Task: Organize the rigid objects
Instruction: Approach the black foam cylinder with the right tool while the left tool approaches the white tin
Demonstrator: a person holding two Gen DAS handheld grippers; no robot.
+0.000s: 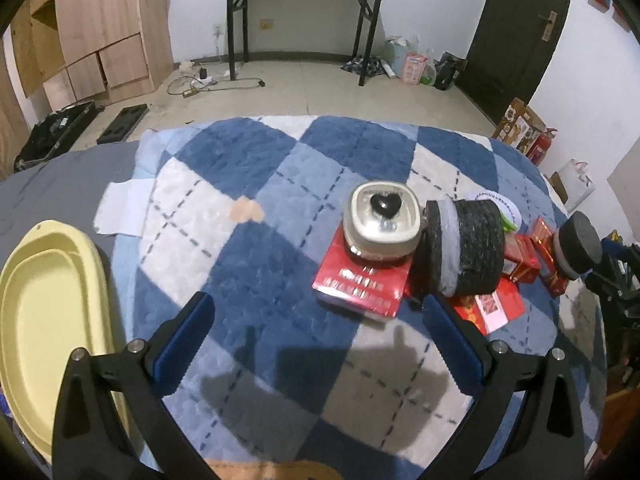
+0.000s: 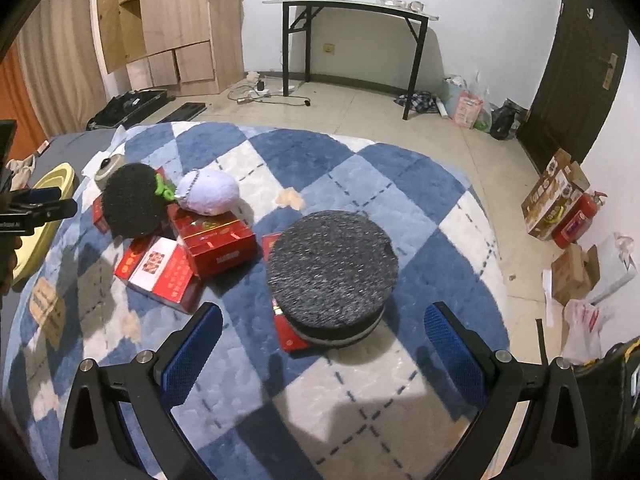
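Approach step, judged: right hand-held gripper point(image 2: 322, 340) spread wide and empty before dark round cushion point(image 2: 332, 268) resting on red box point(image 2: 290, 338); left hand-held gripper point(image 1: 318, 328) likewise empty; next, straddle and close.

Two matching hand-held grippers, black with blue pads

The left gripper point(image 1: 318, 324) filled the bottom of its frame: two matte black angular arms with triangular cut-outs, each carrying a pair of round silver screws, ending in fingers point(image 1: 188, 340) faced with blue cross-hatched pads. The right gripper point(image 2: 324, 336) looked the same, with black arms, silver screws and blue textured pads point(image 2: 454, 344) at lower left and lower right.
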